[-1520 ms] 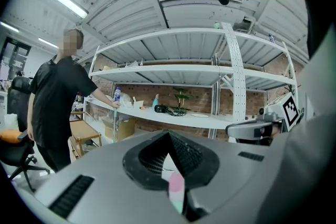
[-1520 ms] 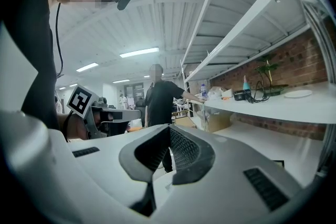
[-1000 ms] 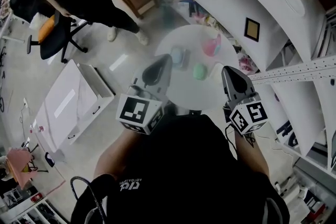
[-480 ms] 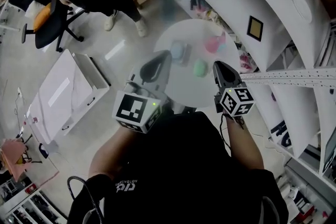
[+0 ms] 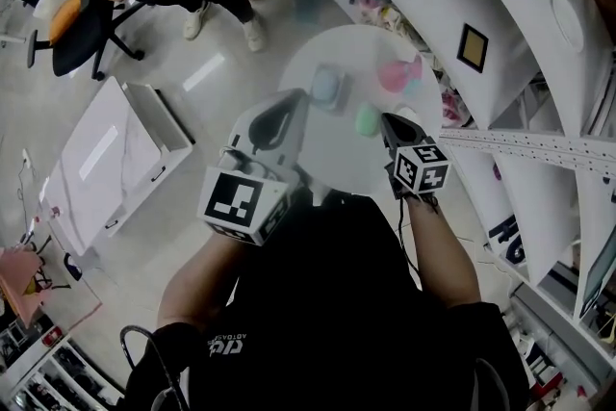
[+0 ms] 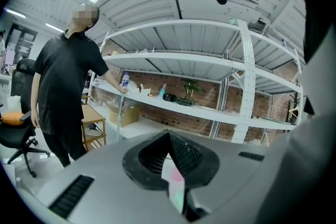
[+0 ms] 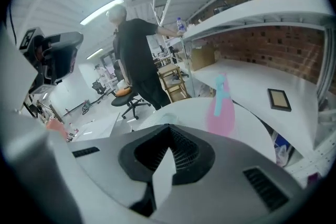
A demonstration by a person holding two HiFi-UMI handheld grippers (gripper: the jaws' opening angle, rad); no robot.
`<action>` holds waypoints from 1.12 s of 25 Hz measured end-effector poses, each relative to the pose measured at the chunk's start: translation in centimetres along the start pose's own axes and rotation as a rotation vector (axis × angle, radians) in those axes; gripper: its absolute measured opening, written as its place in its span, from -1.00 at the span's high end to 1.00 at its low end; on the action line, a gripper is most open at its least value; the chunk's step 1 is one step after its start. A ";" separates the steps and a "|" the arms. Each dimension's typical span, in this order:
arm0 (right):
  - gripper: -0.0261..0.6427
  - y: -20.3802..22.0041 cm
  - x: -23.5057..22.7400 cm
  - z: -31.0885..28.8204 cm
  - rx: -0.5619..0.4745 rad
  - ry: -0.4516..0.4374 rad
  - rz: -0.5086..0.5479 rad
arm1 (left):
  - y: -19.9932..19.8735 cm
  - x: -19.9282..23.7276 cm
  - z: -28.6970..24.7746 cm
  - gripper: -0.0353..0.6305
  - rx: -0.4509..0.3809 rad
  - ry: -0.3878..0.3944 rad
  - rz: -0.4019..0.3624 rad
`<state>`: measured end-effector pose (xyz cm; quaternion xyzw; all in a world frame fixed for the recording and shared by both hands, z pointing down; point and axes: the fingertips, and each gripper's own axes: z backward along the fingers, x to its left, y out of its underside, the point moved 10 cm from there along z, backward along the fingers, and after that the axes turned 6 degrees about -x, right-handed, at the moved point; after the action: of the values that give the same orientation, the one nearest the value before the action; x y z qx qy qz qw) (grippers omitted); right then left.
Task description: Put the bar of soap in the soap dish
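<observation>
- Soap: a small pale green bar lying flat on the round table, just beside the blue dish and not yet in it
- It is likely light and hard, but smooth and slippery, so I would pinch it across its short sides, low down, with a gentle squeeze
- The dish probably slides easily, so the soap should be set down, not dropped
- Left gripper: jaws together, holding nothing
- Right gripper: jaws just closed together, nothing between them, tip close to the soap
- The table top is white, glossy and mostly bare, with a pink bottle behind the soap
- Room: white shelves to the right, a person by a chair well apart
</observation>
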<state>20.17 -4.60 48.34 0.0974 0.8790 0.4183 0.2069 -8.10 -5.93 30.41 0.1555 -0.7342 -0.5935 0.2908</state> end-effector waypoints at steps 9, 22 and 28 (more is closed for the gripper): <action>0.88 2.2 -1.2 -3.3 0.136 0.062 0.010 | 1.7 1.3 -0.6 0.89 0.028 0.010 0.039; 0.86 5.1 -2.5 -6.7 0.232 0.156 -0.043 | 2.9 2.8 -0.1 0.89 0.076 0.014 0.056; 0.63 5.8 -2.7 -7.8 0.249 0.205 -0.051 | 3.3 3.4 0.1 0.89 0.095 0.020 0.064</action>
<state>19.09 -7.25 58.00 0.0566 0.9428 0.3084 0.1132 -10.44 -6.96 34.39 0.1514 -0.7630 -0.5469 0.3096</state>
